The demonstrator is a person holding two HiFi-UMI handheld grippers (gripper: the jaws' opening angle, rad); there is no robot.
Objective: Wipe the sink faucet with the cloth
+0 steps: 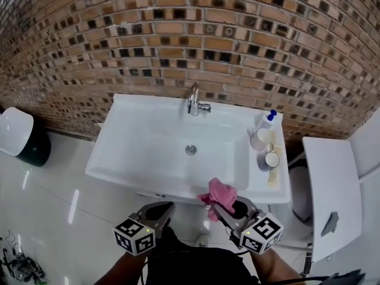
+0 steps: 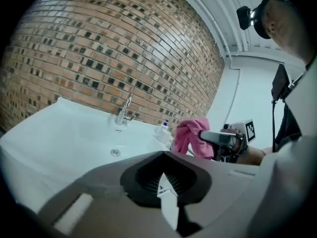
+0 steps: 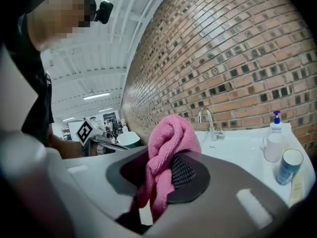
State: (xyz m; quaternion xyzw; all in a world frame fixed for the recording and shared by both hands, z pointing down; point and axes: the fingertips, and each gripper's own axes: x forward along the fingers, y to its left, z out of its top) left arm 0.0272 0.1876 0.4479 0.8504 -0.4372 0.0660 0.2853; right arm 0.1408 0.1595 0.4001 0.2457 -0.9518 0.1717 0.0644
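The cloth (image 3: 166, 148) is pink, soft and crumpled into a thick bunch with rope-like folds. The right gripper (image 3: 159, 190) has its jaws closed on it, and it hangs above the front rim of the white sink (image 1: 142, 159). It is well apart from the chrome faucet (image 1: 194, 100). The left gripper (image 2: 161, 181) has its jaws together with nothing between them.

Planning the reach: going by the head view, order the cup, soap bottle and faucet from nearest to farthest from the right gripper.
1. Cup, on the right, closest to the right gripper.
2. Soap bottle, just behind it.
3. Faucet, back centre, by the wall.
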